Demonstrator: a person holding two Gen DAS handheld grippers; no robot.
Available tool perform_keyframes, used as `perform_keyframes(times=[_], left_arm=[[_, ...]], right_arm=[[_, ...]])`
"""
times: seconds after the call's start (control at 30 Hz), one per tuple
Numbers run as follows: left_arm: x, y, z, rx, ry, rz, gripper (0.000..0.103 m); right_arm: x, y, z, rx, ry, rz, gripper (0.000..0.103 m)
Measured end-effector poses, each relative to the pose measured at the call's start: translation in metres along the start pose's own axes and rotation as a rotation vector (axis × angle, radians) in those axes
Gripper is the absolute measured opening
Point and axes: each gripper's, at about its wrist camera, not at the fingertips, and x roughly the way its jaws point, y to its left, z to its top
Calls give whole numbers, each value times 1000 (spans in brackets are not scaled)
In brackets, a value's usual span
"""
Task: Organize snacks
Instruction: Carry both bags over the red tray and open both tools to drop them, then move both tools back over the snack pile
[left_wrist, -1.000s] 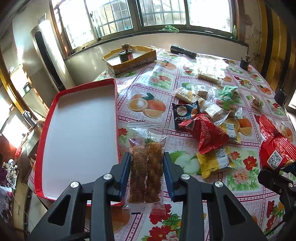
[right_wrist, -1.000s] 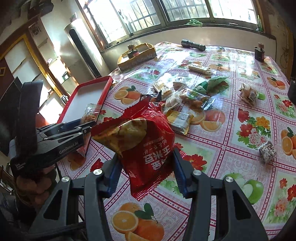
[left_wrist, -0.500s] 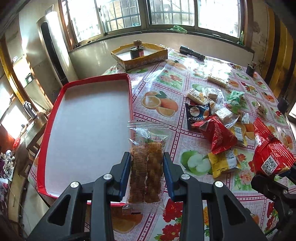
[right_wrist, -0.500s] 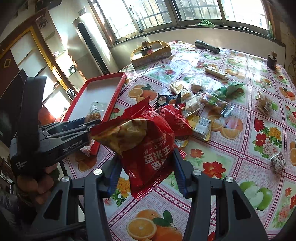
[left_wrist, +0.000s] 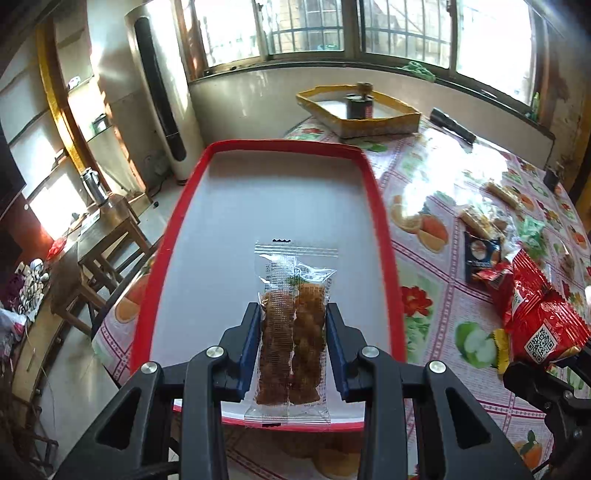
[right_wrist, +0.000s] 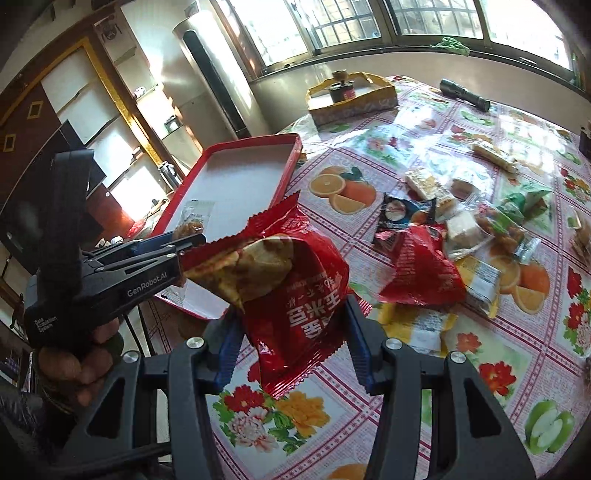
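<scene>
**Both grippers loaded, left one over tray**

Left gripper (left_wrist: 291, 332) pinched clear cracker packet (left_wrist: 291, 325), lower centre, over red tray (left_wrist: 384, 229). Right gripper (right_wrist: 291, 332) clamped red snack bag (right_wrist: 295, 295). Risk: slick film could slip out early; loose snack pile (right_wrist: 461, 221) lay upper right.

Left gripper (left_wrist: 291, 325) clamps a clear plastic packet of brown fried snacks (left_wrist: 292, 332) above the red-rimmed white rectangular tray (left_wrist: 380, 221).
</scene>
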Motion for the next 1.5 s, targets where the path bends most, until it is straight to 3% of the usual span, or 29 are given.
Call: perform_keyframes(times=[0.33,0.6,0.8,0.93,1.17,1.37,1.5], left_arm=[[32,54,7,-121,61,62,34],[50,57,4,-115,94,53,34],[58,55,3,-97,102,66,34],[56,50,3,-62,90,88,36],[54,52,2,-59,98,52,54],[37,55,4,-74,64,27,63],[21,49,8,-70,32,22,66]], right_arm=[[75,62,41,-121,58,112,53],[122,90,51,-205,147,111,53],[140,88,48,-235,199,87,53],[140,91,43,-272,202,78,54],[138,88,38,-292,199,67,62],[117,89,38,-304,148,76,83],[99,85,36,-297,113,78,84]])
